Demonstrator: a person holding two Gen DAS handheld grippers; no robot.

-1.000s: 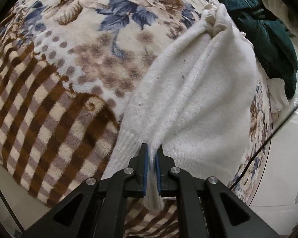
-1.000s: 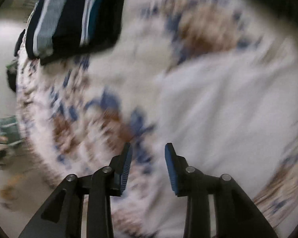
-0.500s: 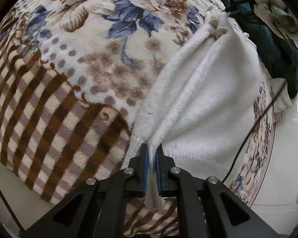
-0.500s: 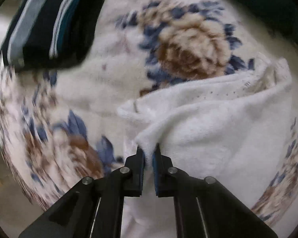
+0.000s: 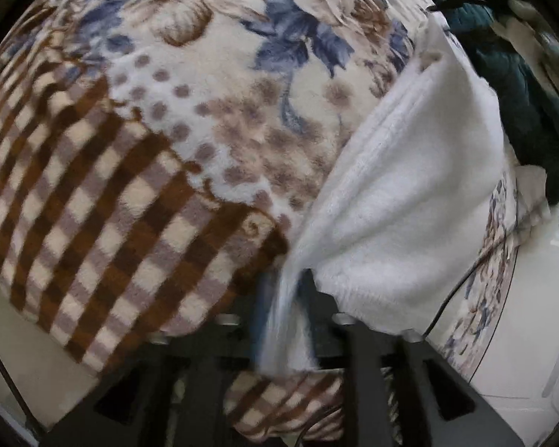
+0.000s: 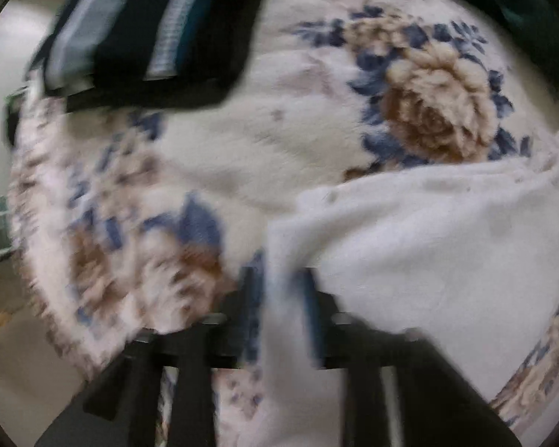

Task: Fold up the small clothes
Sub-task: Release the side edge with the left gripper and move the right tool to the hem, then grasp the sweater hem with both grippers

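Observation:
A white fleece garment (image 5: 410, 193) lies on a floral and checked blanket (image 5: 149, 156). My left gripper (image 5: 285, 298) is shut on one edge of it, and the cloth hangs down between the fingers. In the right wrist view the same white garment (image 6: 447, 238) spreads to the right. My right gripper (image 6: 279, 298) is shut on another edge, with a strip of cloth running down between the blue pads. Both views are motion-blurred.
A folded dark garment with grey and teal stripes (image 6: 149, 33) lies at the blanket's far left. A dark teal jacket (image 5: 510, 85) is heaped beyond the white garment. A thin black cable (image 5: 466, 283) runs along the blanket's right edge. Pale floor (image 5: 533, 327) lies beyond.
My right gripper, open a second ago, closed on the garment's edge. Both grippers now move with the cloth, which has drawn flatter and tighter between them.

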